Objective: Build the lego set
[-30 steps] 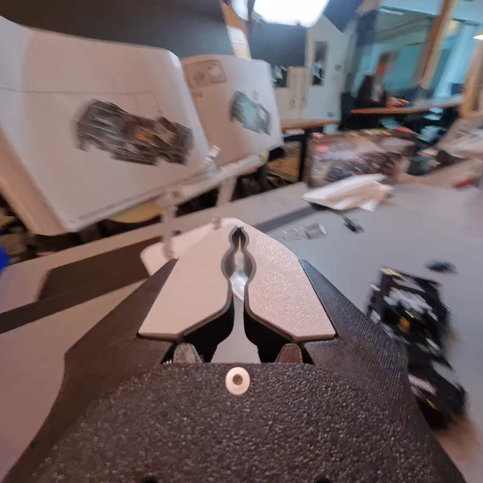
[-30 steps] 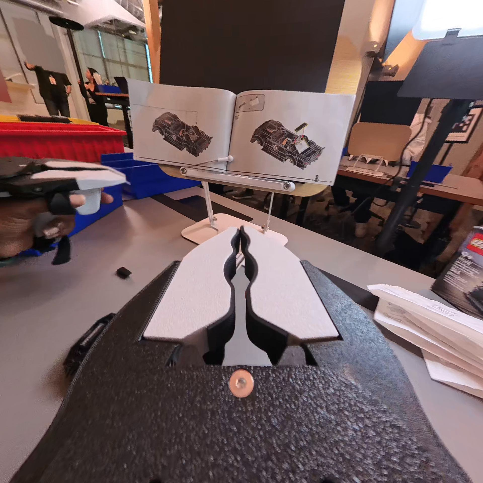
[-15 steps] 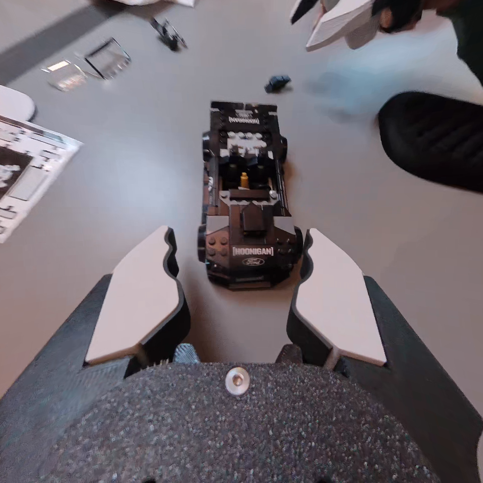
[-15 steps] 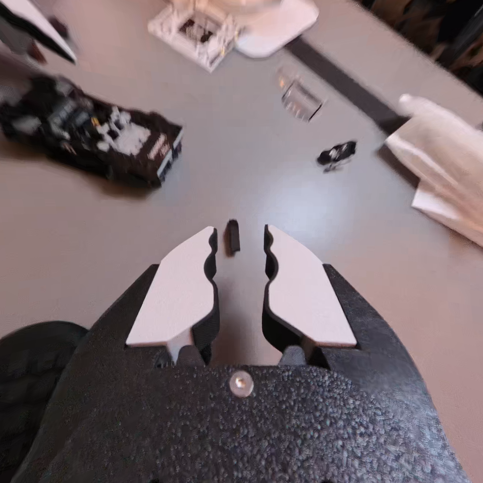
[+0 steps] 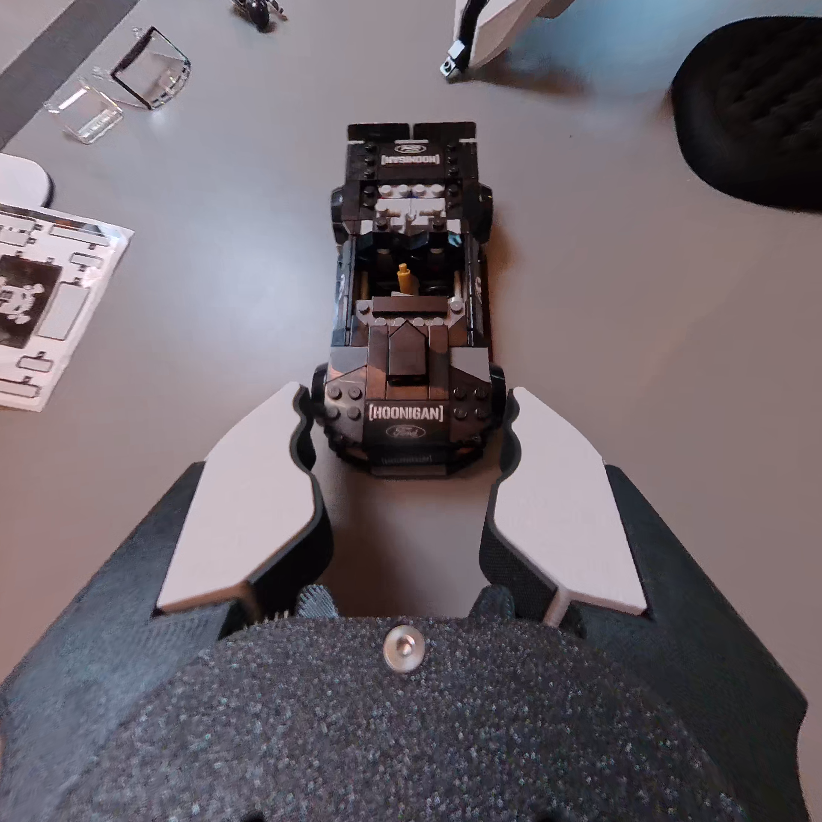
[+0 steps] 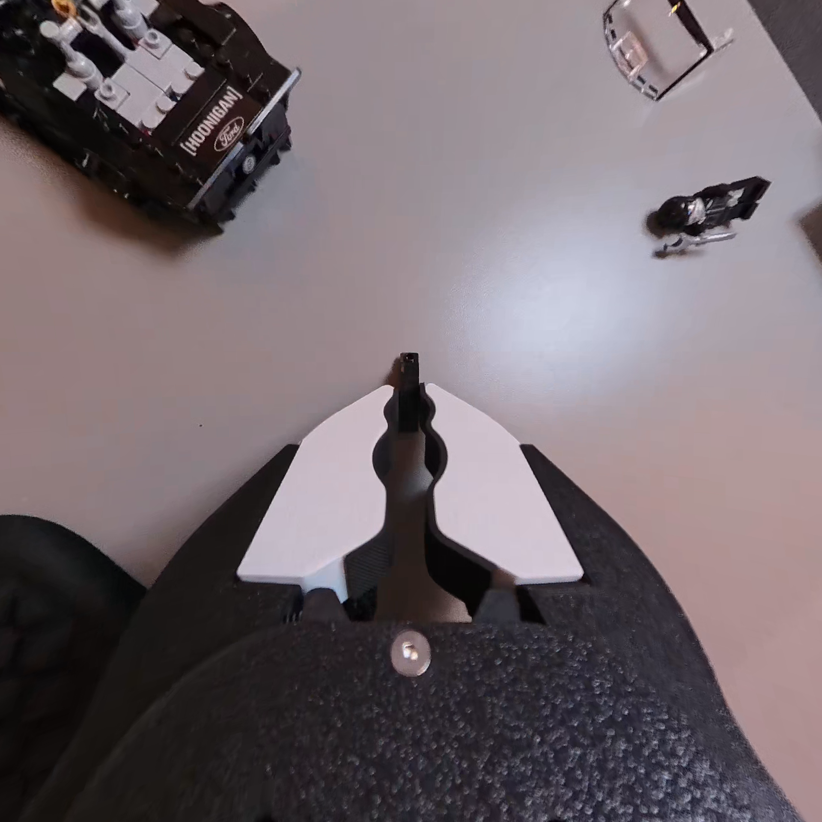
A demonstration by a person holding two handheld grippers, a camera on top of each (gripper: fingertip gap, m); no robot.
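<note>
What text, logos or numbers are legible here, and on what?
Black lego car: white lettering and an oval badge at each end; wording not reproduced.
Printed sheet: print too small to read.
Small black piece in the right gripper: no writing visible.

Left gripper (image 5: 407, 427) tilted down toward table, jaws spread wide, fingertips level with either side of car nose, not touching. Right gripper (image 6: 408, 391) also angled down, jaws nearly closed, clamping small black piece (image 6: 408, 391) at the tips.
</note>
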